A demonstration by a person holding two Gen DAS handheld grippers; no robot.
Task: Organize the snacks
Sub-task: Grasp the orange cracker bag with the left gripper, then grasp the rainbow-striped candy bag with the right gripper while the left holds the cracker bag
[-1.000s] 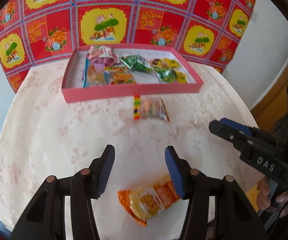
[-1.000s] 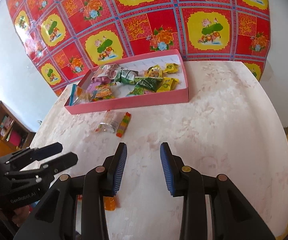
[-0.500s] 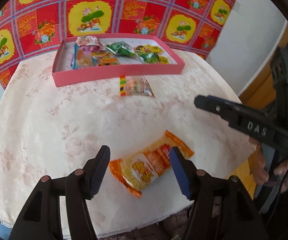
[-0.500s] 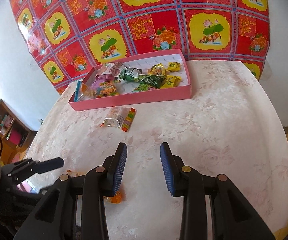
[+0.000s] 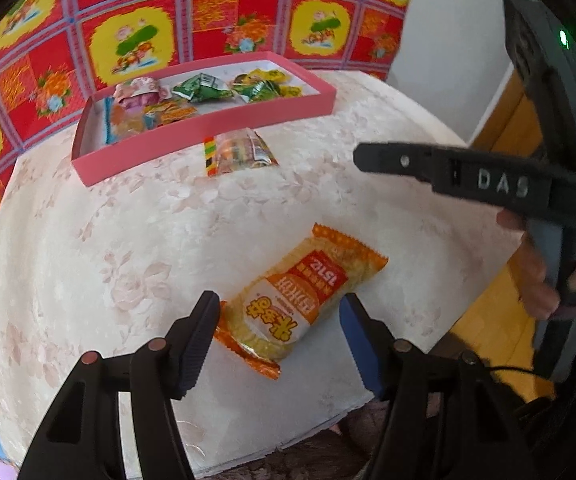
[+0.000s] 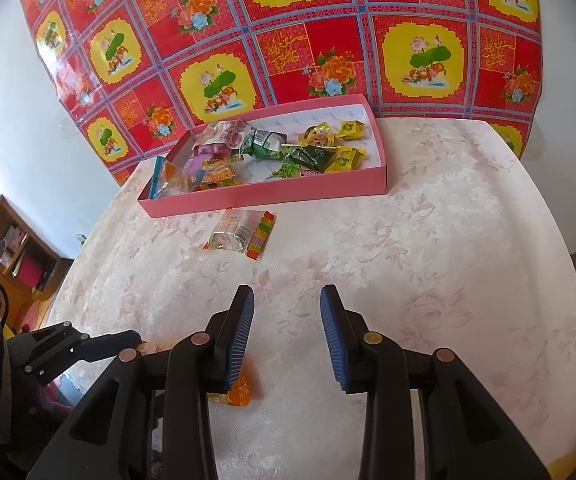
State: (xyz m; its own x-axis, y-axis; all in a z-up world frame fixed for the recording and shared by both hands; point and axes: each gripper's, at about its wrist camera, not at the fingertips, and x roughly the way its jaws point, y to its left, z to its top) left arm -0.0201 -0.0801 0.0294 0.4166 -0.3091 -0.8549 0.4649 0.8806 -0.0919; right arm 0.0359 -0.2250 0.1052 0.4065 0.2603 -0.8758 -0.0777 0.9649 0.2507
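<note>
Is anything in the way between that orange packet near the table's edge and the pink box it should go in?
One thing: a clear packet lies on the table just before the pink box, roughly on the line from the orange packet. It lies flat, so the left hand-held gripper could probably lift over it.

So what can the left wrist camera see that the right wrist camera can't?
Only the left wrist view shows the whole orange snack packet lying between the open left gripper, plus the hand holding the right gripper. Only the right wrist view shows the wooden shelf at the left and the right gripper's blue pads, open over bare tablecloth. Both show the pink tray of snacks and the clear candy packet in front of it.
</note>
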